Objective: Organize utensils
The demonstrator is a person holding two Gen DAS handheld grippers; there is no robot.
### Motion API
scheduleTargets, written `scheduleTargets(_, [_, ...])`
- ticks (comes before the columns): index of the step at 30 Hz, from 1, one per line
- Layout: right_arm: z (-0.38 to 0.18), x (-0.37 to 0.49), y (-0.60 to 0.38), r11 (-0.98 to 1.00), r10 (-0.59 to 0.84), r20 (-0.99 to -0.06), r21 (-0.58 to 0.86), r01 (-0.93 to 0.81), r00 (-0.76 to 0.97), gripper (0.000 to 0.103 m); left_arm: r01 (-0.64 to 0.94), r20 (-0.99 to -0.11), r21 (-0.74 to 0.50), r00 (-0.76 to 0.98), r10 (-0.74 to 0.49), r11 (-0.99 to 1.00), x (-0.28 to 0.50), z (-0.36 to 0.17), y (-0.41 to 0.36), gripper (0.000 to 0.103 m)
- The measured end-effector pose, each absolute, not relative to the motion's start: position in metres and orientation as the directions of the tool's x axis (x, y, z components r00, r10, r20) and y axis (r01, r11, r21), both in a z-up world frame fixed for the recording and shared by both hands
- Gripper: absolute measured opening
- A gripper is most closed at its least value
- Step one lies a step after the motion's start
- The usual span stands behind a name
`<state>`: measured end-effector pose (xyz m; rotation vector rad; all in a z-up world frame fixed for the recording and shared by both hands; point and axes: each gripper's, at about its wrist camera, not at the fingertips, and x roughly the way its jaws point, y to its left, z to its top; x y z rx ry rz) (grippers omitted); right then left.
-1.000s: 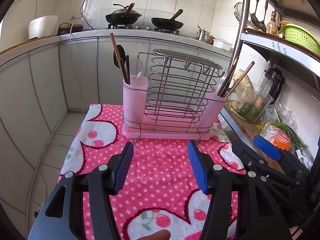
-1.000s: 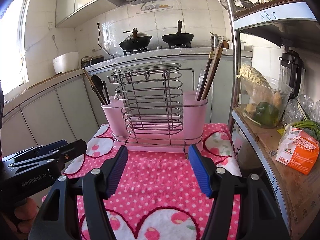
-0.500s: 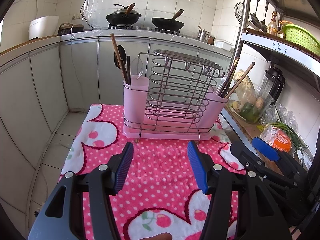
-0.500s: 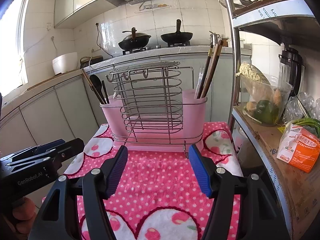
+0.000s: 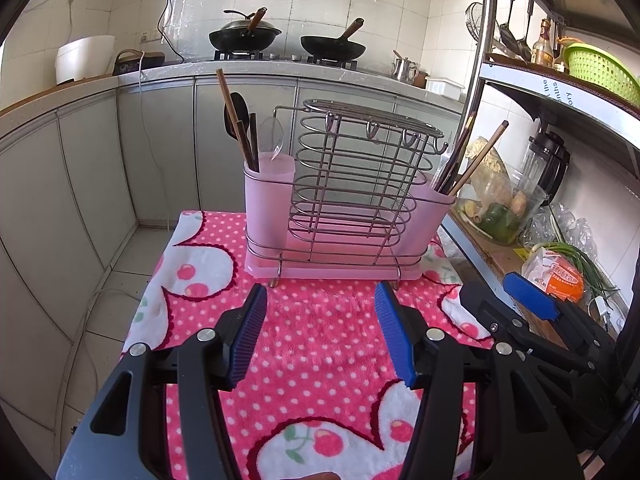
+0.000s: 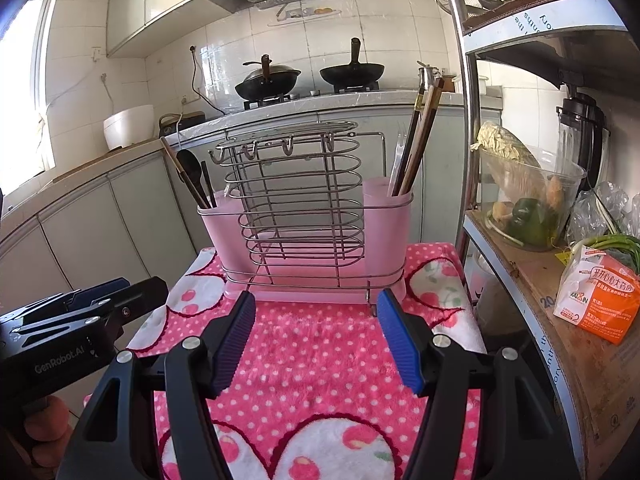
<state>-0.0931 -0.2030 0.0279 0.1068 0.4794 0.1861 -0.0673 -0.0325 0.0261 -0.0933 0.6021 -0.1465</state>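
Both tools gape wide with nothing between their blue pads: my left tool and my right tool hang above the pink dotted towel on the desk. At 12 o'clock from each stands the pink utensil holder with its wire rack. I see a dark spoon and brown chopsticks in its 9 o'clock cup, and more chopsticks in its 3 o'clock cup.
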Motion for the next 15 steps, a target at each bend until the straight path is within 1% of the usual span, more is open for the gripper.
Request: scheduleTargets(15, [0.0247,-0.0923,-0.2043,0.978,0.199,-0.447,0.146,-0.148,0.872,0.063,0.124,-0.551,-0.112,0.818,-0.166,0.986,-0.0673,0.0254,-0.0357,0.057])
